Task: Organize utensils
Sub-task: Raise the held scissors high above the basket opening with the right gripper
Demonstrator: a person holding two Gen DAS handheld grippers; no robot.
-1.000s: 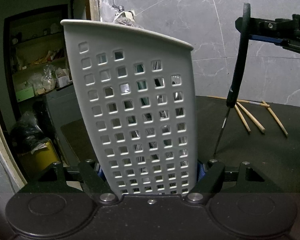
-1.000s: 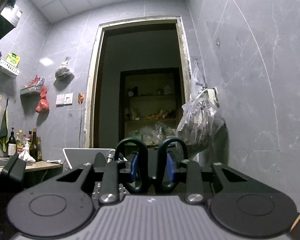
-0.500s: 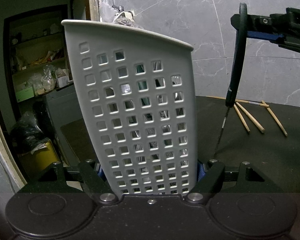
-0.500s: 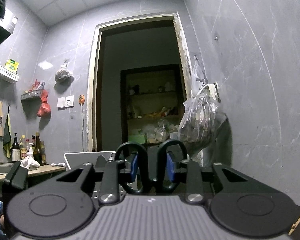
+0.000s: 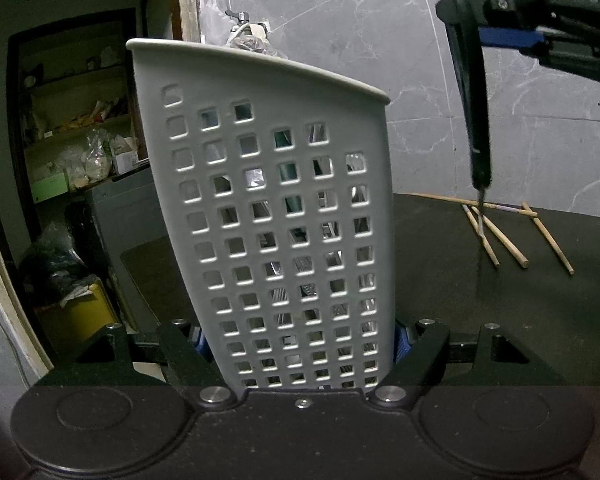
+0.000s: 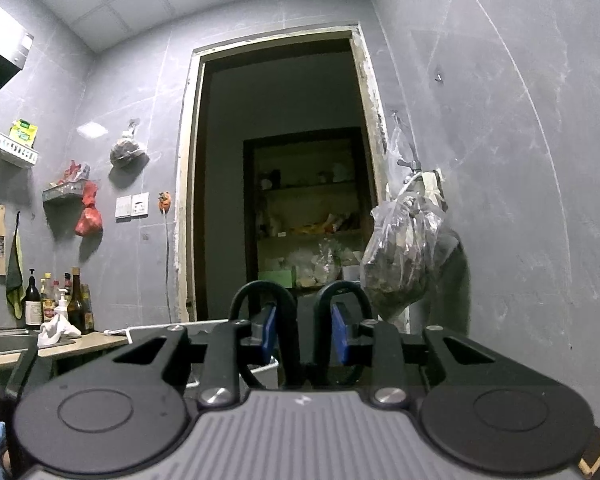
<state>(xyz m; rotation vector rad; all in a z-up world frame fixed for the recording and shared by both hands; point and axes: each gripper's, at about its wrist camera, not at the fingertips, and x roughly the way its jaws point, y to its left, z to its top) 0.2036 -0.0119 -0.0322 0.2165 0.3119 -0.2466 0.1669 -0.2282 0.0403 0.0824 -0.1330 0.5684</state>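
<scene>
Chopsticks [image 5: 508, 236] — loose behind holder [image 5: 284, 208]

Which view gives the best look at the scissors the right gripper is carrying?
The left wrist view: the scissors hang there side-on from the right gripper, black handle up, blade tip down above the chopsticks, right of the utensil basket. The right wrist view shows only the two handle loops between its pads.
</scene>
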